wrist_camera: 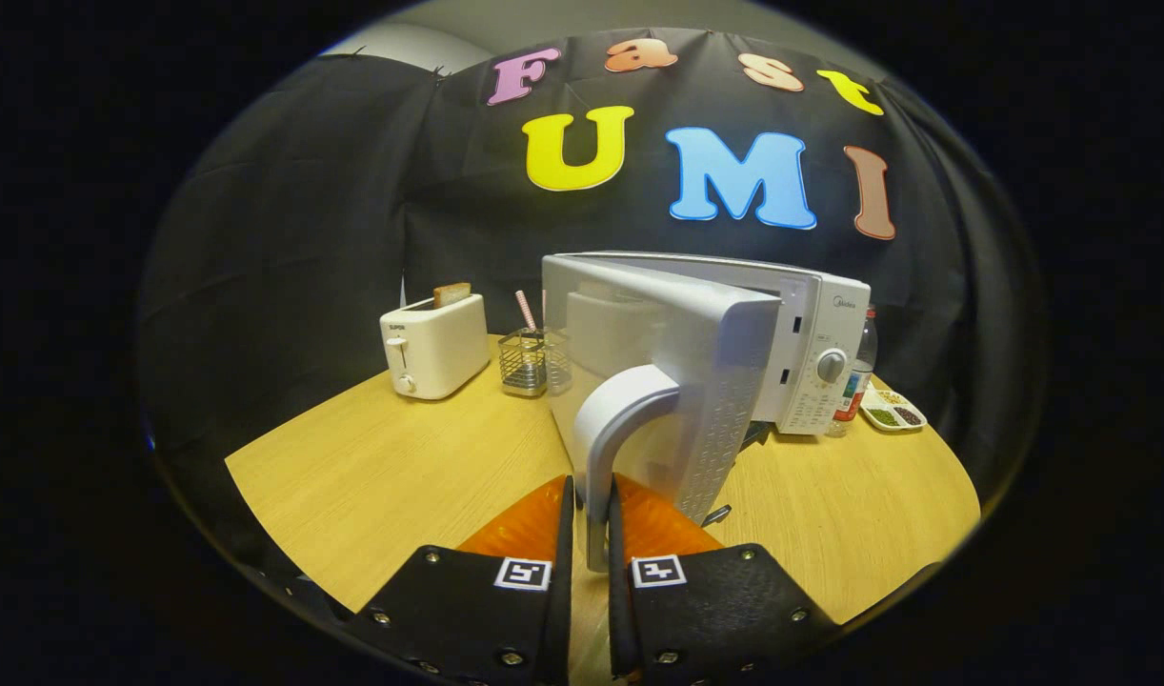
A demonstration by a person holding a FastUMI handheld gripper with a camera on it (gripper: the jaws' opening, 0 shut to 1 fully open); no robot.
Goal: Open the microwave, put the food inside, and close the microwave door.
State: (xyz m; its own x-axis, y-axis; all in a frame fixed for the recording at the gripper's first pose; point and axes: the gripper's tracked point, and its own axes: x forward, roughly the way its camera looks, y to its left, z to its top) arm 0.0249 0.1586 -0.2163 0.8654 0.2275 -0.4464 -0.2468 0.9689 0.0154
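Wooden surface (372, 467) carries the microwave (811, 353) at twelve o'clock of the claw (592, 534). We see its door (668, 381) partly open, its handle (611, 429) pinched between the fingers. Loading and closing remain, we judge; no food identified.

A white toaster (434, 345) holding a bread slice (451, 293) stands on the wooden surface (382, 467); a wire caddy (525, 362) sits beside it. A bottle (858, 376) and a sectioned dish (892, 412) sit well apart from these.
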